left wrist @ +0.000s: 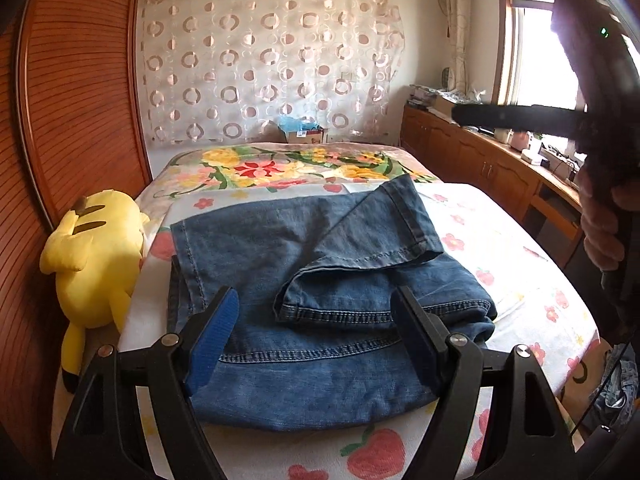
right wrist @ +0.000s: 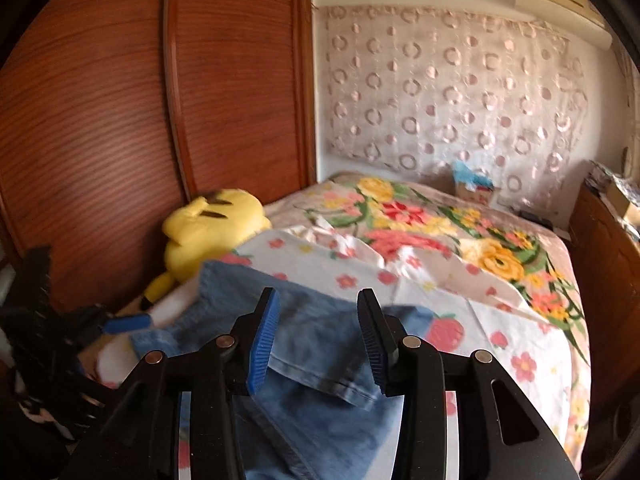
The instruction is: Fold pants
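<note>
Blue denim pants lie partly folded on the bed, one leg end flipped back diagonally over the rest. My left gripper is open and empty, hovering over the near edge of the pants. My right gripper is open and empty above the pants, over a leg hem. The right gripper also shows in the left wrist view, held high at the right. The left gripper shows at the left of the right wrist view.
A yellow plush toy lies at the bed's left edge against a wooden wardrobe. A flowered blanket covers the far bed. A small box stands at the headboard. Wooden cabinets run along the right, under a window.
</note>
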`<state>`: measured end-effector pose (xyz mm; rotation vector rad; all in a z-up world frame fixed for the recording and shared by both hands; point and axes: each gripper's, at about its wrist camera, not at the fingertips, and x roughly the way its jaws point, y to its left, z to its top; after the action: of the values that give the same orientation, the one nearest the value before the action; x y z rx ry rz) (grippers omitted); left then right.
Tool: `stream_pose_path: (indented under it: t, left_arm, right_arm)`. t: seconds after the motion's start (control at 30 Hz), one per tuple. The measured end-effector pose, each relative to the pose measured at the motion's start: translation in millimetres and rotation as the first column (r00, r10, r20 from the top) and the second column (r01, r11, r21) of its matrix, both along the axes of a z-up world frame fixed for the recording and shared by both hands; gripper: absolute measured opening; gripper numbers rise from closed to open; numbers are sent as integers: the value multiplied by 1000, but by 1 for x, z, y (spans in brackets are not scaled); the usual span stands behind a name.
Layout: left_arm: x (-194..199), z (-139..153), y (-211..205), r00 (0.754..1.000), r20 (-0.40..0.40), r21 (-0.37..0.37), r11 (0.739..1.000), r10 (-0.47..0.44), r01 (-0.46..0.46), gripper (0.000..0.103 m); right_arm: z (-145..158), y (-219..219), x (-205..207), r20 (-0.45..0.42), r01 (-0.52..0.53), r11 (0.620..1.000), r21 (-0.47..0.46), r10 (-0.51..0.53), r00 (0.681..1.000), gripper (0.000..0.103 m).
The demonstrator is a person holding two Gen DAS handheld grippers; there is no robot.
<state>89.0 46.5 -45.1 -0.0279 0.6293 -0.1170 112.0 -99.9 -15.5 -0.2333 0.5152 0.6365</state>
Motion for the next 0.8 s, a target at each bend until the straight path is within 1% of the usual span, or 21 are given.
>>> stream_pose_path:
  t: [0.03,0.1,0.17,0.2,0.23,0.27,0.33,0.43,0.5,0.63,0.73,0.8]
  left_arm:
    - [1,-2,-1,1000,-4,4,1000,-3,3,79]
    - [5,-8,-2,1000,-17,12,1000,-5,5,79]
    - [11,-13,-2,999,-32,16,1000,-5,6,79]
    - [14,-15,-2,999,-40,19,1000,-5,6,79]
    - [17,-18,-2,999,-48,24,1000,-5,7,79]
    - [19,-21,-2,998,-55,29,1000,-6,8,79]
    - [27,-26,1,998,-66,34,999,-7,10,78]
    - [41,-33,9,995,-97,18,1000,-13,15,70]
    - [48,-37,13,994,-111,10,1000,-16,17,63]
    - [59,-45,21,990,-142,-8,1000,-21,20,56]
    - [65,-52,20,985,-168,-18,999,-31,28,48]
    - [66,-54,18,985,-171,-20,999,-36,33,40]
  right_arm:
    - [1,9,2,-10,7,1000,-4,-7,1000,43]
    - [-6,12,8,-36,25,1000,-10,-26,999,46]
    - [-4,17,22,-59,41,999,-15,-42,997,47]
    - [-9,18,26,-70,49,999,-18,-50,996,48]
    - [-3,23,33,-79,57,998,-21,-58,995,49]
    - [-3,26,35,-90,64,998,-23,-65,994,51]
    - [-7,27,40,-116,76,997,-25,-78,990,53]
    - [-12,30,49,-153,81,996,-24,-84,985,53]
    - [-15,36,54,-171,79,996,-31,-83,982,53]
    - [-24,46,64,-214,88,995,-54,-98,972,53]
    - [-27,49,69,-247,88,995,-56,-100,964,53]
    - [-27,52,70,-261,84,995,-49,-94,961,53]
